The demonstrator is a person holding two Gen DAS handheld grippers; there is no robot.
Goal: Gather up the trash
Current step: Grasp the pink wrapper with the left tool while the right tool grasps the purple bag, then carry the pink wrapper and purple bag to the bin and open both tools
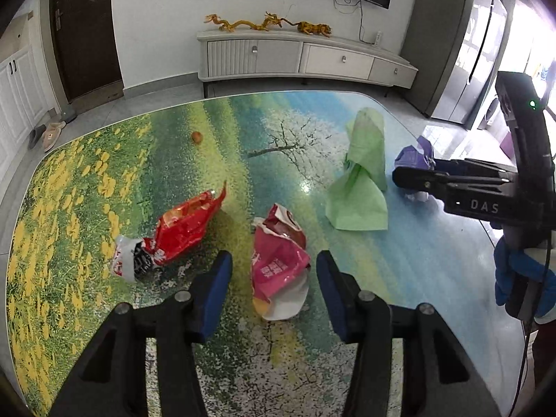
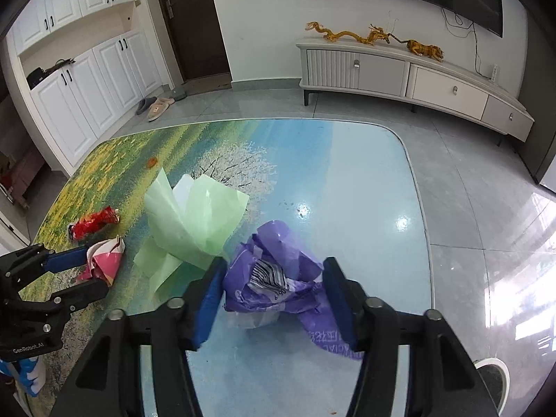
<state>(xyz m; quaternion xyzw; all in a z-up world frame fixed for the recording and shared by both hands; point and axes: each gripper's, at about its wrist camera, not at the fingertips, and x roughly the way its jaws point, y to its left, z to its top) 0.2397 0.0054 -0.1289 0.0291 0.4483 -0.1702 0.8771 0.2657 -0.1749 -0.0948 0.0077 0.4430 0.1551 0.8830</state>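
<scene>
A crumpled pink snack wrapper (image 1: pixel 278 267) lies on the printed table (image 1: pixel 69 229). My left gripper (image 1: pixel 274 260) straddles it, open, with a gap showing on each side of the wrapper. A red wrapper (image 1: pixel 180 226) lies just to its left. A green plastic bag (image 2: pixel 194 219) stands crumpled in the middle. My right gripper (image 2: pixel 274 267) has its blue pads against both sides of a crumpled purple bag (image 2: pixel 274 278) near the table's front right. In the right wrist view, the left gripper (image 2: pixel 97 271) shows at the far left, around the pink wrapper (image 2: pixel 104 260).
A small orange scrap (image 1: pixel 196 136) lies far back on the table. Beyond the table are a white TV cabinet (image 1: pixel 305 55), a dark door (image 2: pixel 191 21) and slippers (image 2: pixel 156 107) on the tiled floor. A blue-gloved hand (image 1: pixel 514 278) holds the right gripper.
</scene>
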